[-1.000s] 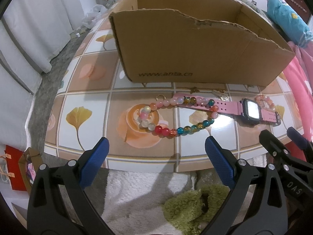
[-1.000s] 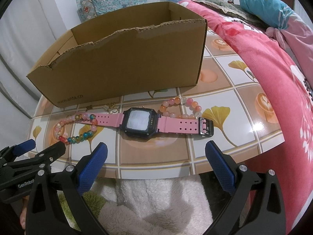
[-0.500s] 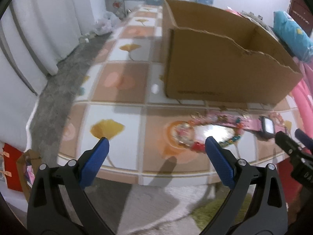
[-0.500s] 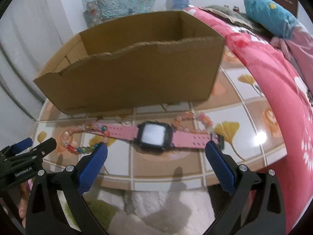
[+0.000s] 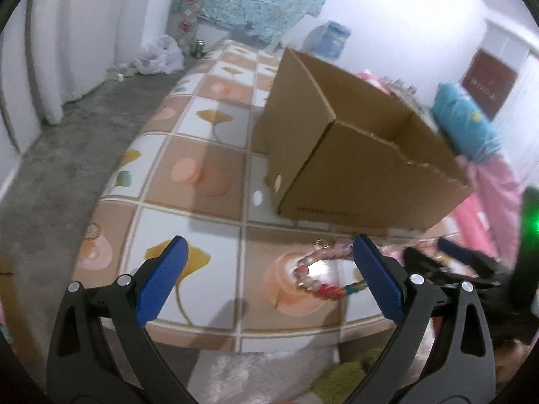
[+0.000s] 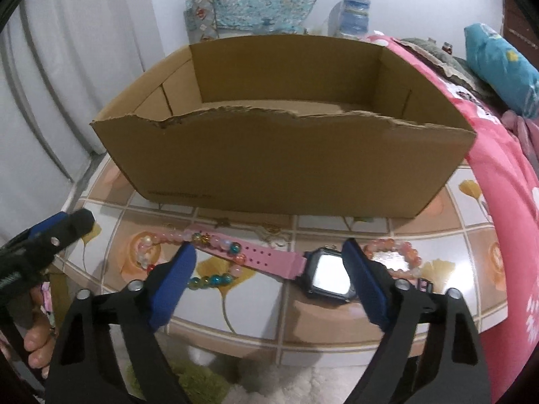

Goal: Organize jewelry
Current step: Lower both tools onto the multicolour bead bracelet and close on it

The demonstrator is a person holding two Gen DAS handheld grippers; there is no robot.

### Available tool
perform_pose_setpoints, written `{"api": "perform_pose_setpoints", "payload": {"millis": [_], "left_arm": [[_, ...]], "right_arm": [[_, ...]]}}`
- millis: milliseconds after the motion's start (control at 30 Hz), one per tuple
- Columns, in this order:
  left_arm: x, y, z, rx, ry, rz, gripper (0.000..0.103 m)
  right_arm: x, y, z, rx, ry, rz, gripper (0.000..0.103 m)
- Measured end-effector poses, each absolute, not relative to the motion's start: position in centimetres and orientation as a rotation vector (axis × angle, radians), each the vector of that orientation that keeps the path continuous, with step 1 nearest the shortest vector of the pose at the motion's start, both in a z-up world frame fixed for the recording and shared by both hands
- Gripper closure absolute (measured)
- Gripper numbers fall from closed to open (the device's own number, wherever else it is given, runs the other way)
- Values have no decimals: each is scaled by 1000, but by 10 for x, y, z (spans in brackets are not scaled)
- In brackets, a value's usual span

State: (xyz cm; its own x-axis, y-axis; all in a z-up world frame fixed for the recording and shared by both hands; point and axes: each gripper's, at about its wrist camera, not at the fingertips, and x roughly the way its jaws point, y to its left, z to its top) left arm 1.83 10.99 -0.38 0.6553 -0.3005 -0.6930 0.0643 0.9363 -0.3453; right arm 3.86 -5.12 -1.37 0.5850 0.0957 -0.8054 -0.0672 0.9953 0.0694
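The right gripper [image 6: 267, 277], jaws just narrowed but holding nothing, is being lowered over the watch [image 6: 328, 276] lying before the box [image 6: 286, 165]; the strap is best straddled squarely. The left gripper [image 5: 266, 277] is being held wide, empty.

Cardboard box [image 6: 283, 165] sits across back of table [image 5: 188, 155], tall front wall blocks anything going straight past it, top is open though. Narrow strip in front crowded: pink watch [image 6: 323, 274], multicolour bead bracelet [image 6: 202, 262] draped over its strap, peach bracelet [image 6: 394, 252] to right (small charms near box wall too). Left of box: bare tiles, wide open. Pink bedding [image 6: 505, 181] hems in right edge.
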Motion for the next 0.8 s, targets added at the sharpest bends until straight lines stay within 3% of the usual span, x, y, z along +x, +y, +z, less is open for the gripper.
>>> {"api": "perform_pose_setpoints", "payload": {"millis": [333,367,433,467,533,800], "left_arm": [[14,79,0,-77,784,-284,10],[14,75,-1,-61,783,-294,14],[18,68,-4,-28,803,-325,37],[19,65,-6,-21,815,-335,41],[22,60,-11,-12,843,-364,57],[20,38,-27,131,920,-383,66]], "right_arm": [[43,-42,-22,36,986,145,59],[43,-42,-23,37,991,150,63],[45,-41,-23,34,996,153,66],[45,-40,-24,35,1000,159,67],[46,-39,-26,35,1006,168,69],[55,-32,-35,9,1026,211,76]]}}
